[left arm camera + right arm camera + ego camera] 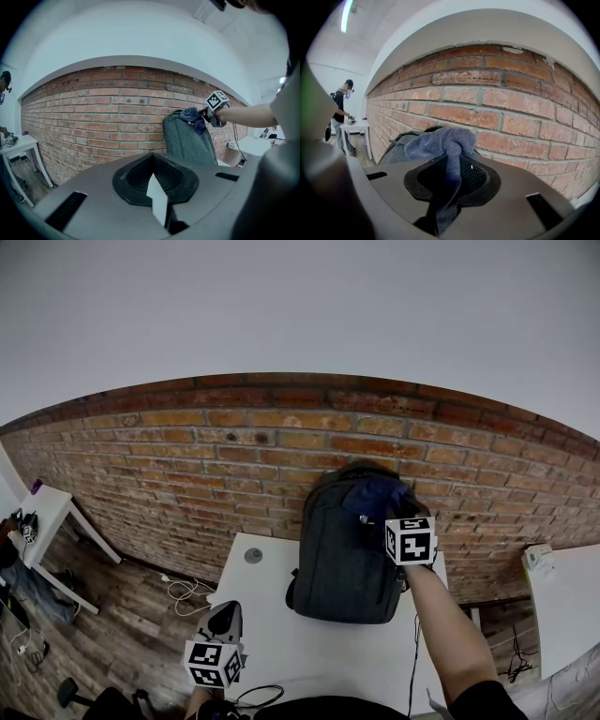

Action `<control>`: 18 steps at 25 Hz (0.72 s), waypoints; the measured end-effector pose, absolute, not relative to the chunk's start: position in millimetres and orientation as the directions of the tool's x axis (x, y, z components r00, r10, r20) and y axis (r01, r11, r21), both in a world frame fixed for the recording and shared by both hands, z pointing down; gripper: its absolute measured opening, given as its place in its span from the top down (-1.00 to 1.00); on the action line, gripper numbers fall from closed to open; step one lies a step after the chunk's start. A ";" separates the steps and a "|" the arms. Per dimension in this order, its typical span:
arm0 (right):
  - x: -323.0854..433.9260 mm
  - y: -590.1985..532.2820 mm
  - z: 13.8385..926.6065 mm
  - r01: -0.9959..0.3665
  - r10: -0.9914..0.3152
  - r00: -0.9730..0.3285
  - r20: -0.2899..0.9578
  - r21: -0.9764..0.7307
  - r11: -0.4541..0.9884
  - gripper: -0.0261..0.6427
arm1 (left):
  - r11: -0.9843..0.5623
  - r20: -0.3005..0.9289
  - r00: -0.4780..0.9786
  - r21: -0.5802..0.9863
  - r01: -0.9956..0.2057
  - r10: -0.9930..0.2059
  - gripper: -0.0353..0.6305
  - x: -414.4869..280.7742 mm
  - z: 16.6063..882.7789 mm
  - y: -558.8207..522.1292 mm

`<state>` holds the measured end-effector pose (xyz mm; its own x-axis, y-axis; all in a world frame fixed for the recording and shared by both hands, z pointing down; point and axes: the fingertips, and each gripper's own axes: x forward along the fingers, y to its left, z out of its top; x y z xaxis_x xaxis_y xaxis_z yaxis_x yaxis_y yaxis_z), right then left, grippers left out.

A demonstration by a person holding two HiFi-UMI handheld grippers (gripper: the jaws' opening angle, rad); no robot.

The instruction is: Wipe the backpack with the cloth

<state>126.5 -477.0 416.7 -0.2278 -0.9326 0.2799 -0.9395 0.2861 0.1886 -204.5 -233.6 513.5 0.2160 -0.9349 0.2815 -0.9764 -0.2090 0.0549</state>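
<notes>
A dark grey backpack [342,559] stands upright on the white table [281,643], leaning against the brick wall. My right gripper [389,509] is at the backpack's top right, shut on a blue cloth [375,497] that lies bunched against the top of the bag. In the right gripper view the cloth [445,145] runs up between the jaws of the gripper [450,180], with the backpack [401,145] just behind. My left gripper [225,620] hangs low over the table's near left edge, shut and holding nothing; in its own view [157,197] it faces the backpack [187,140].
A small grey disc [253,556] lies on the table left of the bag. A black cable [415,652] runs along the table's right side. A white side table [47,507] stands far left, with cords [183,592] on the wooden floor. A person [340,112] stands by that side table.
</notes>
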 end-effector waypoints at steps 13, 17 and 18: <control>83.7 -443.6 453.8 -0.887 -0.891 -0.328 0.314 0.222 0.405 0.70 | -0.204 0.284 0.210 0.051 -0.978 -0.936 0.90 -202.7 513.0 -231.3; 80.5 -430.9 466.8 -0.886 -0.883 -0.343 0.321 0.202 0.418 0.70 | -0.211 0.283 0.216 0.050 -0.976 -0.934 0.90 -199.9 512.4 -232.7; 79.6 -427.2 469.5 -0.886 -0.880 -0.347 0.323 0.195 0.421 0.70 | -0.213 0.282 0.219 0.050 -0.976 -0.934 0.90 -198.9 511.9 -233.2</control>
<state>79.6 -427.2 469.5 -0.3475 -0.8802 0.3233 -0.8857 0.4213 0.1950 -198.9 -233.2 511.9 0.2185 -0.9342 0.2821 -0.9757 -0.2131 0.0500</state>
